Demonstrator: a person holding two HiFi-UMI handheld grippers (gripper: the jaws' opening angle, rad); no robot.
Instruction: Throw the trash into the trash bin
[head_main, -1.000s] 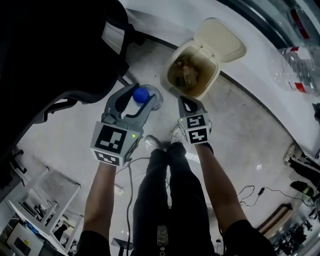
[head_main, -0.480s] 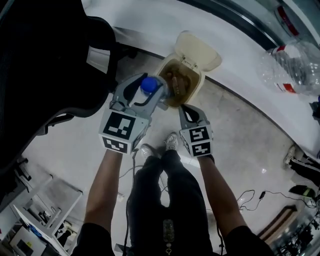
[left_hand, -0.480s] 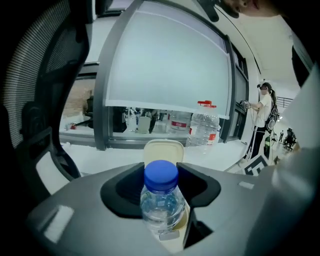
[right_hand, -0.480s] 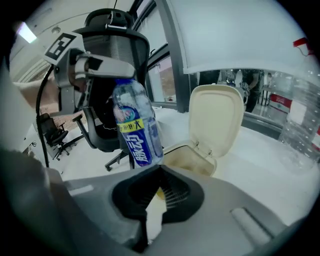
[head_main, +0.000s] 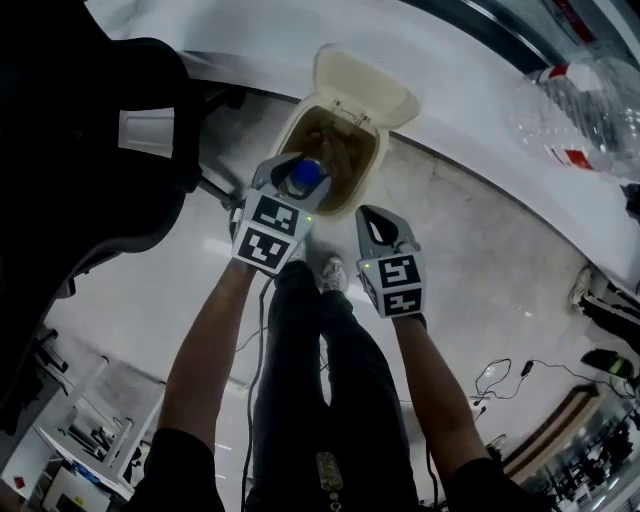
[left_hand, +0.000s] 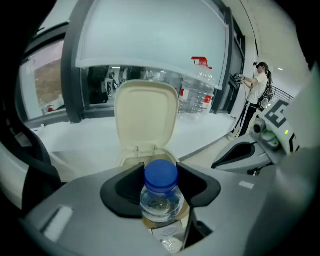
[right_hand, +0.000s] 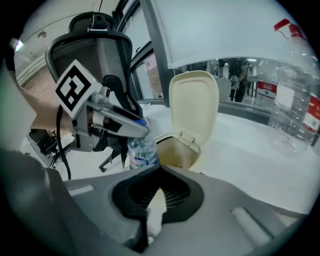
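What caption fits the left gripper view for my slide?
Left tool holds a blue-capped bottle, facing the open beige trash bin with its lid raised.

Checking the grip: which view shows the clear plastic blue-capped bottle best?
Left gripper view: the clear plastic blue-capped bottle centred between the jaws. Head view shows mostly its cap; right gripper view, its labelled side.

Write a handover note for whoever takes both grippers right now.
Left gripper: shut on the blue-capped bottle, gripped just below the cap.
Right gripper: shut, empty, beside the left one.
Things: trash bin on the floor, lid open. The bottle hangs at its near rim, roughly over the opening.
Done: bottle picked up and brought to the bin.
Left: centre it over the opening, open the left jaws and let it drop.
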